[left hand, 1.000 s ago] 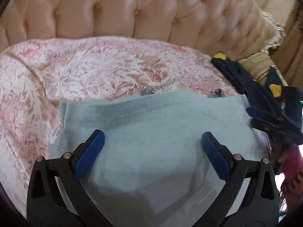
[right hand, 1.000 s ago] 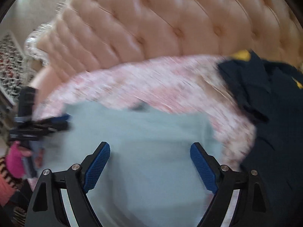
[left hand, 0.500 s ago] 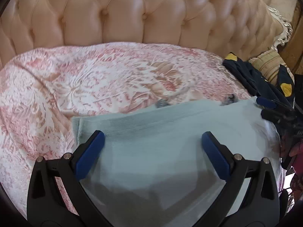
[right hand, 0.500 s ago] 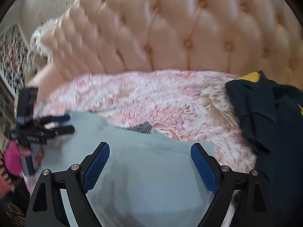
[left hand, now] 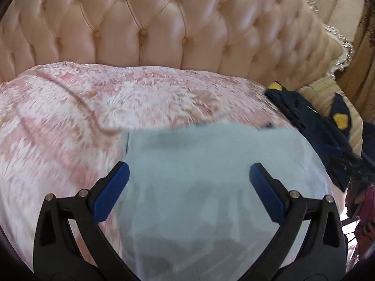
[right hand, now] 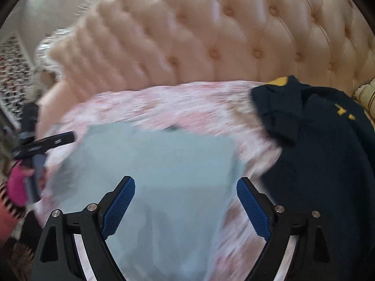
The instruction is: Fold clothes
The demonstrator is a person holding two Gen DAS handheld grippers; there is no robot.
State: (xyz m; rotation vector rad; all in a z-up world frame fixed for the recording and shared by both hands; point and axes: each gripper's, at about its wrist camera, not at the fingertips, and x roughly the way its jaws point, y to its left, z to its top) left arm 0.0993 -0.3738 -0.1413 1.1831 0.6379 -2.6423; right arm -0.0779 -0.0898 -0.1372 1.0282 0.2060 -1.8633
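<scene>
Folding half done on a pink floral bedspread (left hand: 70, 121): at lower centre of both wrist views a pale blue garment (left hand: 211, 175) lies flat in a squared, seemingly folded shape, with no cloth between either pair of pads. The left gripper (left hand: 187, 187) hangs over it, jaws wide apart and empty. The right gripper (right hand: 185, 201) is likewise empty, its jaws opening. At the right of the frame a dark navy garment with yellow patches (right hand: 328, 152) lies rumpled below the tufted headboard (left hand: 164, 23), apparently next to be folded.
</scene>
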